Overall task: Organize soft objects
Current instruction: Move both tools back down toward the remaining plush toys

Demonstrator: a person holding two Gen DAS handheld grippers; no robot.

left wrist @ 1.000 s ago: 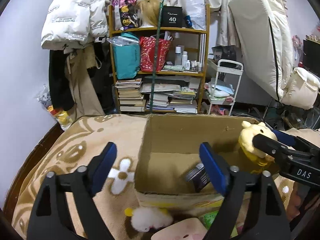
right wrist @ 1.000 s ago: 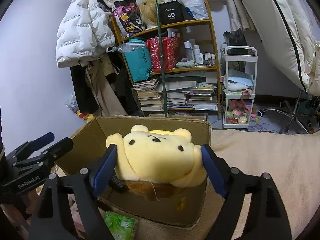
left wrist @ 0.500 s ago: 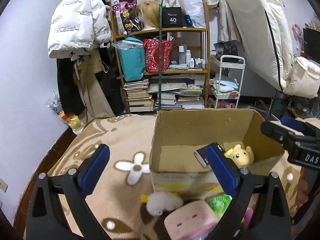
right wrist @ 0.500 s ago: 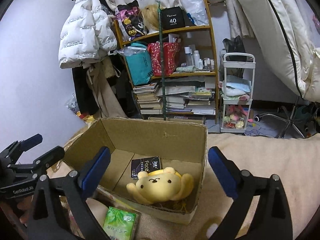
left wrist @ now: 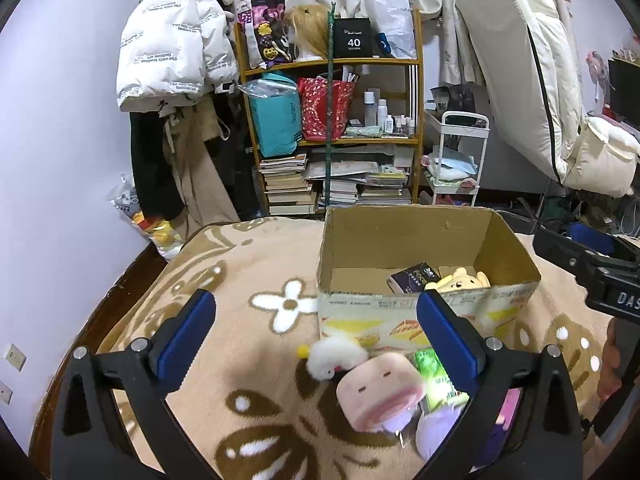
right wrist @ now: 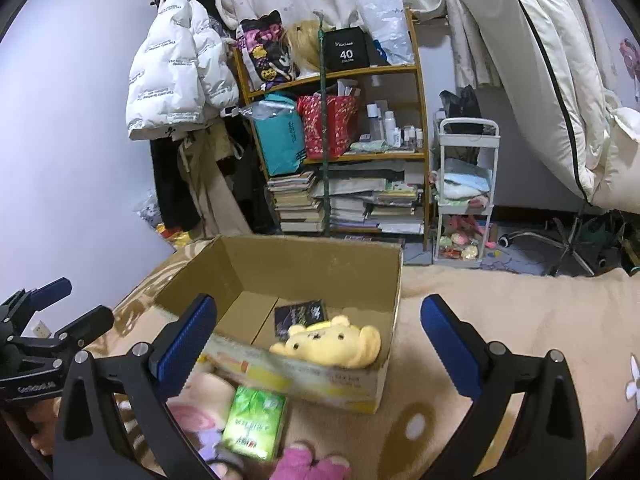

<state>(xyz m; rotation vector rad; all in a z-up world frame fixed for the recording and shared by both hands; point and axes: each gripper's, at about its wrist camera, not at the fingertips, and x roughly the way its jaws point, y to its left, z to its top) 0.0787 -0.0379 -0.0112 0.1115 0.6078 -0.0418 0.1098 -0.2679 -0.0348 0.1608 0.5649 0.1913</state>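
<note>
- Left gripper [left wrist: 314,334] is held low over the blanket [left wrist: 208,280], jaws spread wide, nothing gripped.
- Right gripper [right wrist: 318,338] is held released above the box [right wrist: 320,264], with the yellow bear [right wrist: 332,342] lying inside.

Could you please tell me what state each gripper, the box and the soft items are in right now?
left gripper: open, empty.
right gripper: open, empty.
cardboard box: open-topped, upright on the blanket.
yellow bear plush: lying inside the box.
dark packet: flat on the box floor.
pink plush: outside, before the box.
green tissue pack: outside, on the blanket.
white fluffy toy: outside, against the box front.
</note>
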